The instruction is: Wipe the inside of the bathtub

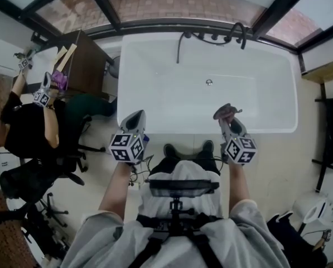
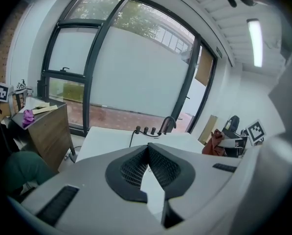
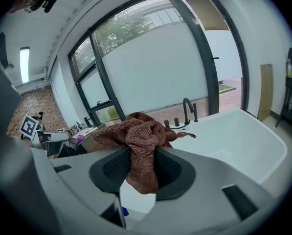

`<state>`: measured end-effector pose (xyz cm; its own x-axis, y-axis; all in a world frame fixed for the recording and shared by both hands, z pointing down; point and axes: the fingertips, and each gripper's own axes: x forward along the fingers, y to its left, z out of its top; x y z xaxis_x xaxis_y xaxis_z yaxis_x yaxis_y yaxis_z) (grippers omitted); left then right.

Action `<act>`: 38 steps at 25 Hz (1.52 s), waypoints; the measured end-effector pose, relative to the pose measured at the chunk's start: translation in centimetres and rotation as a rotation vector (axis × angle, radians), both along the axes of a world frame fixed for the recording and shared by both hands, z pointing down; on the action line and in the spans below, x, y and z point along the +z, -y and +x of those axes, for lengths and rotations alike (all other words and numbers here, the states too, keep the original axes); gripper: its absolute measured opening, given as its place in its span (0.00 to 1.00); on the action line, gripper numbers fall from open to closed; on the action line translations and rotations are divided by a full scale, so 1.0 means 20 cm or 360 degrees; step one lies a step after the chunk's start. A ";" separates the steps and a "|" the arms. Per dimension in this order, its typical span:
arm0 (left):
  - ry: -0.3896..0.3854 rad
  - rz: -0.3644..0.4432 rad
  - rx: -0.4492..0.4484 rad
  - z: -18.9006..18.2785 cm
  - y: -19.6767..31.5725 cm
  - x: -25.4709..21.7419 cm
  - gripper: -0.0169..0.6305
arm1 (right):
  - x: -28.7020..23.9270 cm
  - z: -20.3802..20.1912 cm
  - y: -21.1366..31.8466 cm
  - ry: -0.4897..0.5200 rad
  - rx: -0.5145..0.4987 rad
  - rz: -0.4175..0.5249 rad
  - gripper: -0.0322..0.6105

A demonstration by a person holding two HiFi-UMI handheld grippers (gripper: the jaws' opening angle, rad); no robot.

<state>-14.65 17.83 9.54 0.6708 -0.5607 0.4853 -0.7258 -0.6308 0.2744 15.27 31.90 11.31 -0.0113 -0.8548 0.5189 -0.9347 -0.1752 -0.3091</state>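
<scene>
Mock bathroom in lab: white bathtub [image 1: 208, 88], office chair [image 1: 43, 177], wooden cabinet [image 1: 85, 63].

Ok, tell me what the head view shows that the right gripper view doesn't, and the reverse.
Only the head view: the drain in the tub floor, and the person's shoes by the tub's near rim. Only the right gripper view: a close look at the right gripper, its tongs closed on the brown cloth, which bunches up above them, plus a ceiling light. Both: the white bathtub, its dark faucet at the far end, and the cloth.
</scene>
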 end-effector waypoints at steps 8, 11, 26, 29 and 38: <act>0.0035 0.0042 -0.0101 0.04 -0.07 -0.05 0.04 | -0.05 0.19 -0.02 -0.0060 -0.0057 0.0004 0.26; 0.0046 0.0033 -0.0138 0.11 -0.16 -0.07 0.04 | -0.10 0.29 -0.04 -0.0079 -0.0098 0.0024 0.26; 0.0072 0.0038 -0.0220 0.34 -0.34 -0.12 0.04 | -0.09 0.53 -0.18 -0.0155 -0.0206 0.0001 0.25; 0.0070 0.0044 -0.0205 0.37 -0.36 -0.13 0.04 | -0.11 0.55 -0.21 -0.0150 -0.0196 0.0016 0.26; 0.0064 0.0047 -0.0188 0.37 -0.40 -0.15 0.04 | -0.13 0.55 -0.28 -0.0147 -0.0167 0.0025 0.25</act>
<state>-7.27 25.87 6.48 0.5795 -0.6492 0.4927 -0.8056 -0.5477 0.2260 26.30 37.45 8.69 -0.0538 -0.8595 0.5083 -0.9722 -0.0710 -0.2230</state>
